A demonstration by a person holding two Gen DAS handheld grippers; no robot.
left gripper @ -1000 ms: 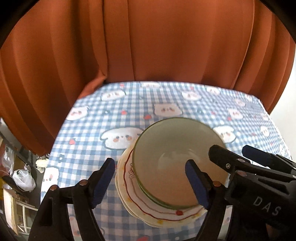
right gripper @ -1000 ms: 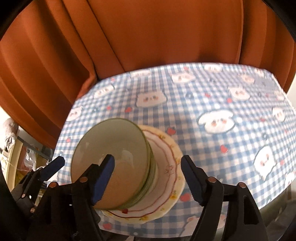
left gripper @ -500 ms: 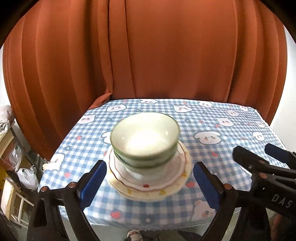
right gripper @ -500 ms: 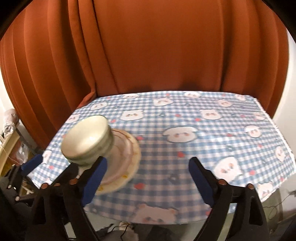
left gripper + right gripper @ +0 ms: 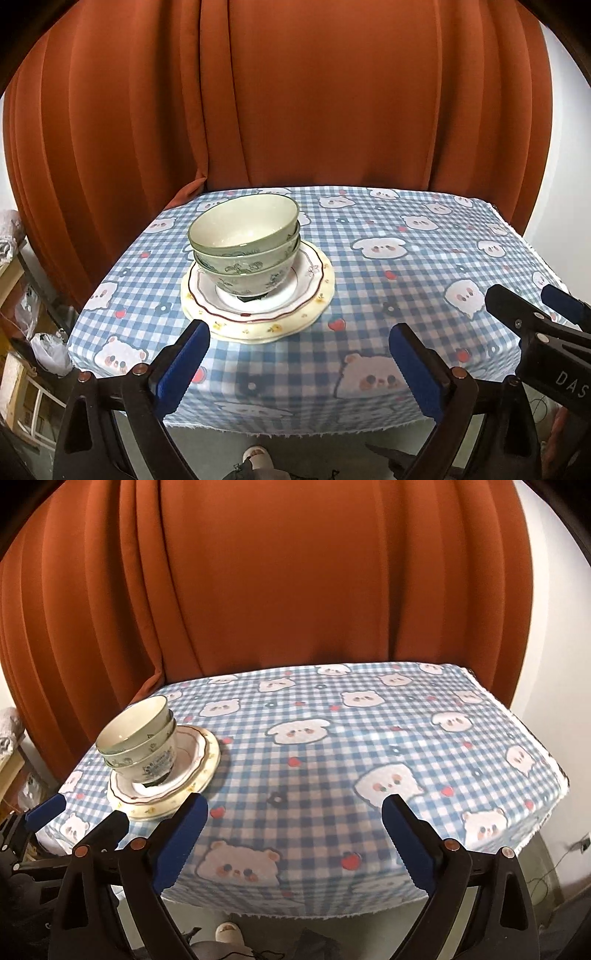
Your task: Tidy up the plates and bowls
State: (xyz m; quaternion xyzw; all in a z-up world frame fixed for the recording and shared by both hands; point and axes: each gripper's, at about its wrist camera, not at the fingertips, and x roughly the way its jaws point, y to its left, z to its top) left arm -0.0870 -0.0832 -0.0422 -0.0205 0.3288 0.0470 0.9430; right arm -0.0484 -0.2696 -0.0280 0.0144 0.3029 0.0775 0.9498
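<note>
Three green patterned bowls sit nested on a stack of plates with red and floral rims, on the left half of the table. The same stack of bowls and plates shows at the left in the right wrist view. My left gripper is open and empty, held back over the table's front edge, short of the plates. My right gripper is open and empty, to the right of the stack; it also shows at the right of the left wrist view.
The table wears a blue checked cloth with bear prints. An orange curtain hangs close behind the table. Cluttered shelves and bags stand to the left. A slipper lies on the floor below the front edge.
Both grippers have pulled back and away from the bowl stack, from right over it to beyond the table's front edge. The bowls and plates stay in place.
</note>
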